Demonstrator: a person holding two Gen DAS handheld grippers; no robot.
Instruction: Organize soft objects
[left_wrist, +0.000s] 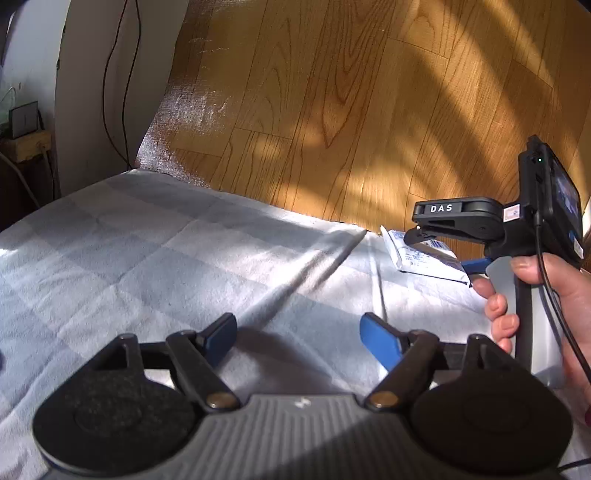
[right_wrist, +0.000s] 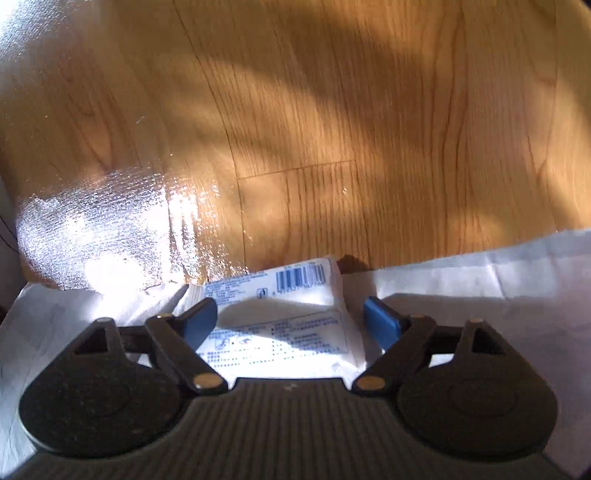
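Note:
A white tissue pack (right_wrist: 291, 325) with blue print and a barcode lies on the pale checked cloth (left_wrist: 155, 251) near its far edge. My right gripper (right_wrist: 291, 321) is open, with its blue pads (right_wrist: 382, 323) on either side of the pack, not closed on it. In the left wrist view the same pack (left_wrist: 424, 258) lies at the right under my right gripper (left_wrist: 439, 243), which a hand holds. My left gripper (left_wrist: 299, 336) is open and empty above the cloth, to the left of the pack.
The cloth ends at a far edge (left_wrist: 295, 214), with wooden floor (left_wrist: 332, 92) beyond. A white wall panel with black cables (left_wrist: 118, 81) stands at the far left. A small box and clutter (left_wrist: 24, 125) sit at the left edge.

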